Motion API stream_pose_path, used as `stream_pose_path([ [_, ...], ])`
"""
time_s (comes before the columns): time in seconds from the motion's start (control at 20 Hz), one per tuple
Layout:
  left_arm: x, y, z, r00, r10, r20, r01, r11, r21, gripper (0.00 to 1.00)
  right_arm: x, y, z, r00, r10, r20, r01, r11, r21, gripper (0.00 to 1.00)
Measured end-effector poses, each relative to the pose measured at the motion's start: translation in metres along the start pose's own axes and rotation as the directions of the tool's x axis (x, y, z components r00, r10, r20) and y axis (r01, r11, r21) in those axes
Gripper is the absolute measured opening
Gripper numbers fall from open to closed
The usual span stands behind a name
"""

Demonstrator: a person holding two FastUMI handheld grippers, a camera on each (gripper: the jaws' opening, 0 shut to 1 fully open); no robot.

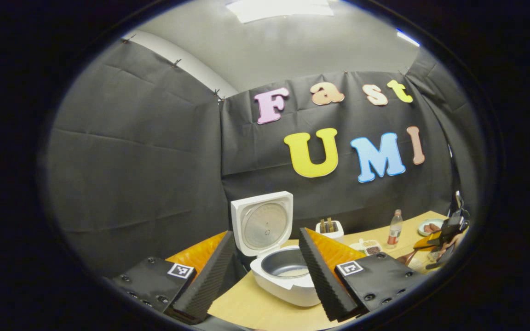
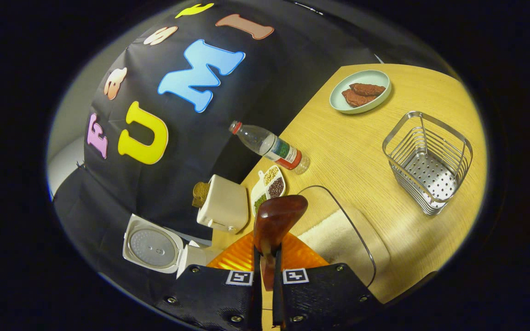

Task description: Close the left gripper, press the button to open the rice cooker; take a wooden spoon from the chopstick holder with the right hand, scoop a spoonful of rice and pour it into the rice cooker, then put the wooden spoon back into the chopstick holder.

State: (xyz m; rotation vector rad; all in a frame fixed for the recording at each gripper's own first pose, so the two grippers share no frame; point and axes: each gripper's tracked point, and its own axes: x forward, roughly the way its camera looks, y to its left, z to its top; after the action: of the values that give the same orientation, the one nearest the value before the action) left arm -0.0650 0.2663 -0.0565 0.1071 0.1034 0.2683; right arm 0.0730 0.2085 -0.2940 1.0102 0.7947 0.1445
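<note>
The white rice cooker [image 1: 288,285] stands open, its lid [image 1: 261,223] upright, and a little rice lies in the grey inner pot [image 1: 288,265]. My left gripper [image 1: 266,233] hangs open in front of it, one finger on each side of the pot. My right gripper [image 2: 267,257] is shut on the handle of the wooden spoon [image 2: 276,218]. The spoon's dark bowl hovers over the clear container of rice [image 2: 343,236]. Whether there is rice on the spoon is hidden. The wire chopstick holder [image 2: 426,161] stands empty farther off. The right gripper [image 1: 449,232] is small at the table's far right.
On the wooden table [image 2: 352,151] are a white toaster [image 2: 221,204] with bread, a divided dish of grains [image 2: 268,186], a plastic bottle [image 2: 269,147] and a pale green plate [image 2: 360,103] with brown meat pieces. Black cloth walls close off the back.
</note>
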Motion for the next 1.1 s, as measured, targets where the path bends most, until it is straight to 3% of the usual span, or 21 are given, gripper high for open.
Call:
stream_pose_path([
  [0.25,-0.003,-0.003,0.0,1.0,-0.005,0.006,0.005,1.0,-0.002,0.96,-0.008,0.023,0.032,0.996,0.079,0.039,-0.083,0.992,0.099,0.09],
  [0.5,-0.004,0.004,-0.005,1.0,0.009,0.0,-0.009,1.0,-0.02,0.96,-0.007,0.05,0.034,0.987,0.153,0.041,-0.158,0.967,0.201,0.09],
  [1.1,-0.011,0.053,-0.031,0.994,0.103,-0.022,-0.104,0.993,-0.063,0.97,0.019,0.146,-0.006,0.963,0.264,-0.045,-0.257,0.958,0.123,0.09],
])
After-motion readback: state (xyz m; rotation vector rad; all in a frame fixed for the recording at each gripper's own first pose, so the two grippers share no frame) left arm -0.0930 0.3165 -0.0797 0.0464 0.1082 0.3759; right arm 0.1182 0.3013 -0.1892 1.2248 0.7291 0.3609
